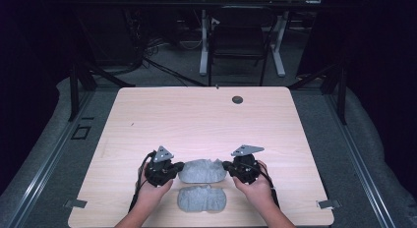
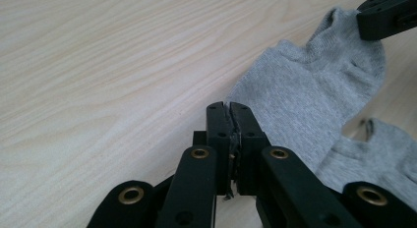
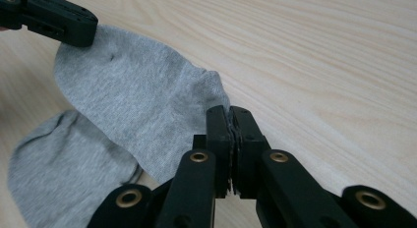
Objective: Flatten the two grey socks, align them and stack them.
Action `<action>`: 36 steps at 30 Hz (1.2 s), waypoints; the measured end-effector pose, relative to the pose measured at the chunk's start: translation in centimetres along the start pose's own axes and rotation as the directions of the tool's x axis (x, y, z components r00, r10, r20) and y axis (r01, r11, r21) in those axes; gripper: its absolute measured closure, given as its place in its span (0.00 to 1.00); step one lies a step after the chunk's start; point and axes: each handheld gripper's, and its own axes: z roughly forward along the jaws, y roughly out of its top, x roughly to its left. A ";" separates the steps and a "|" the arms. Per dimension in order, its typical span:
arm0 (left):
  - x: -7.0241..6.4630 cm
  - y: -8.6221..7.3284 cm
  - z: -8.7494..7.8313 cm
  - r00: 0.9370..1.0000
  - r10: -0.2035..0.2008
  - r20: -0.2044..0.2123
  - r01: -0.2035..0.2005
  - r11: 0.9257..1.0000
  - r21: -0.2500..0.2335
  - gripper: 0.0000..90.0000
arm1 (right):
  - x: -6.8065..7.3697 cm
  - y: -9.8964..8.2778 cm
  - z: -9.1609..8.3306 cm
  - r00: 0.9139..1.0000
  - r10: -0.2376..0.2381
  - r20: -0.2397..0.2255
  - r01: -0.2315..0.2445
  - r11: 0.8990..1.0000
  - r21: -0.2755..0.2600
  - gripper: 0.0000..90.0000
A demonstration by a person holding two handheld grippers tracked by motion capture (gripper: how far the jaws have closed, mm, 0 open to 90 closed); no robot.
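Table [image 1: 206,115]: 2 grey ankle socks near the person's edge, the far sock [image 1: 202,170] stretched btwn both tools, the near sock [image 1: 201,199] lying loose just beside it. L gripper [image 1: 180,165] and R gripper [image 1: 226,165], 1 per hand, each pinch an opposite end of the far sock w/ jaws fully closed on the fabric. Prob. held end-to-end to keep it flat and taut for laying onto its mate.

Pale wooden table [image 1: 196,120], second grey sock [image 1: 202,199] near its front edge; black chair [image 1: 239,39] beyond
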 end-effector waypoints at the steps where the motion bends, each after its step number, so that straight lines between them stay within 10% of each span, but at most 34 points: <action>1: -0.1 -0.1 -0.2 1.000 0.003 0.002 -0.003 1.000 0.001 0.98 | 0.2 -0.1 -0.2 1.000 -0.004 0.000 0.004 1.000 0.000 0.97; 36: -3.2 -4.2 -2.6 0.998 0.012 0.066 -0.016 0.998 0.055 0.98 | 4.1 -4.2 -3.2 0.995 -0.053 -0.085 0.057 0.997 0.044 0.97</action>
